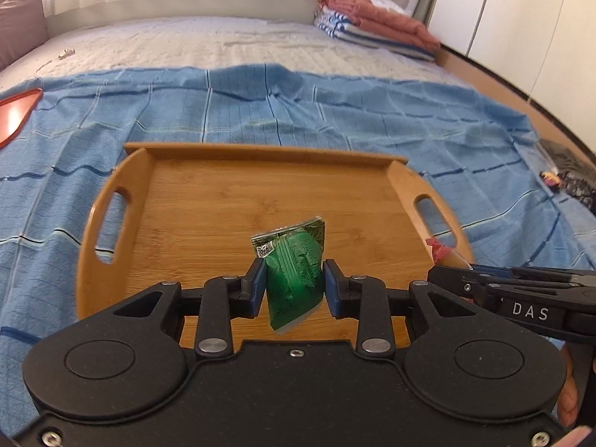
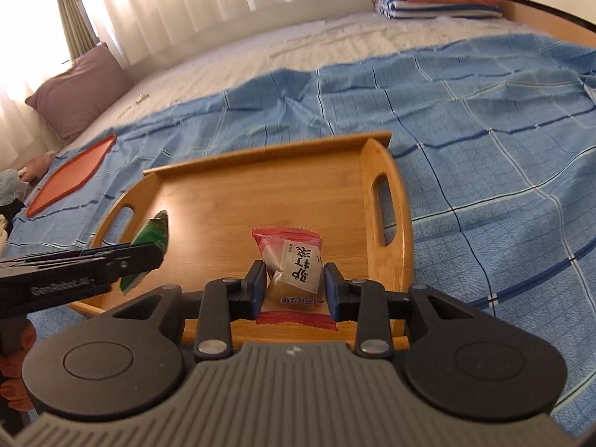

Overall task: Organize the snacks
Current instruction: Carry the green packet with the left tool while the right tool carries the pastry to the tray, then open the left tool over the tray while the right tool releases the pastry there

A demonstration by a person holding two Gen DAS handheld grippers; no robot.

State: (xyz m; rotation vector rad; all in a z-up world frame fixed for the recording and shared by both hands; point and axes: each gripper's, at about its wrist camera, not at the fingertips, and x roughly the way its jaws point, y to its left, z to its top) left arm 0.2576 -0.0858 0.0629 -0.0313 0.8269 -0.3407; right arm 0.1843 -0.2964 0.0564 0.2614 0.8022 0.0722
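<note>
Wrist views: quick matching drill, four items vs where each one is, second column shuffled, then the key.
Items:
1. green packet
2. pink packet
3. wooden tray
4. folded blankets

Places:
A. far corner of the bed
B. clamped in the right gripper
C. on the blue cloth, nothing in it
D. clamped in the left gripper

Pairs: 1-D, 2-B, 3-C, 4-A

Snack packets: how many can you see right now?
2. A green packet is clamped in the left tongs, a pink-and-white packet in the right tongs, both over the wooden tray. Others may lie off-camera.
</note>
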